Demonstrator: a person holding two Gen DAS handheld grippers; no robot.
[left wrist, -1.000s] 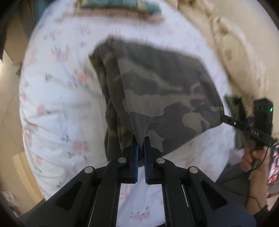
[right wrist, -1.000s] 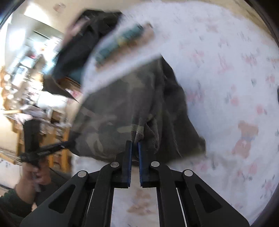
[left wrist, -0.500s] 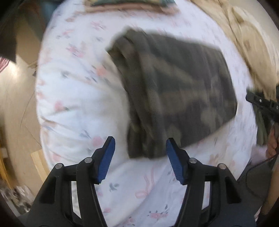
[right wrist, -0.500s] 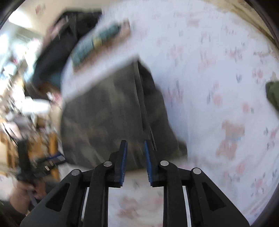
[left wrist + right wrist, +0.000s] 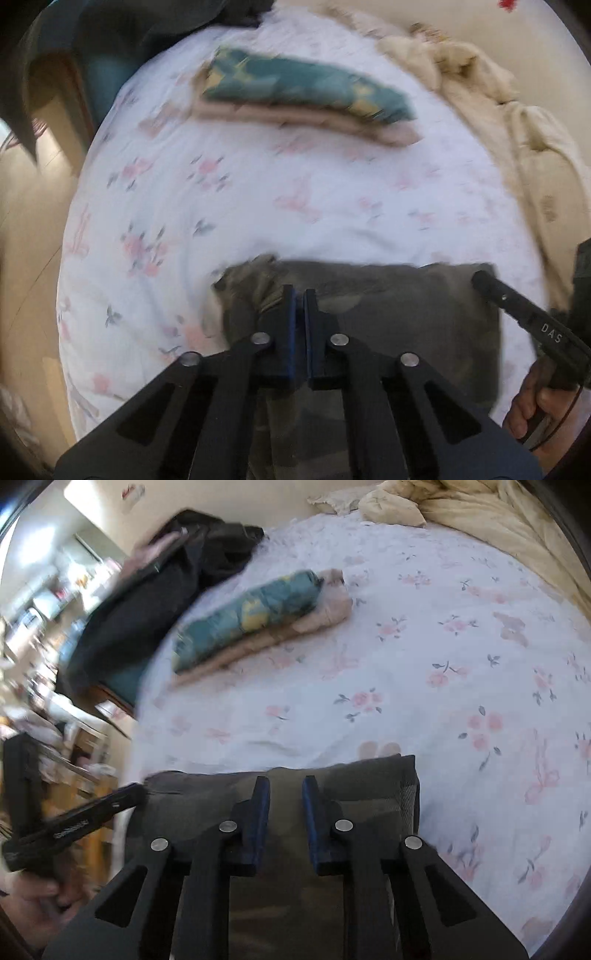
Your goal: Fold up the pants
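The camouflage pants (image 5: 406, 314) lie folded in a broad dark slab on the floral sheet (image 5: 258, 192), low in both views. My left gripper (image 5: 299, 291) is shut at the slab's far left corner, where the cloth puckers up into its tips. My right gripper (image 5: 284, 781) hangs over the far edge of the pants (image 5: 362, 779) near the right corner. Its jaws are closing, a narrow gap still between them, with fabric showing in the gap but no pad pressing on it. Each view catches the other gripper's black finger (image 5: 517, 310) (image 5: 85, 819) and the hand behind it.
A folded teal-and-yellow garment on a beige one (image 5: 306, 92) (image 5: 251, 616) lies further up the bed. A cream duvet (image 5: 509, 122) (image 5: 461, 506) is bunched along the right. Dark clothing (image 5: 166, 572) hangs beyond the bed's left edge, with floor and furniture below.
Both grippers let go of the pants' raised end, opened and swept across the slab to its far edge. The left has shut again; the right has narrowed. The folded stack came into view.
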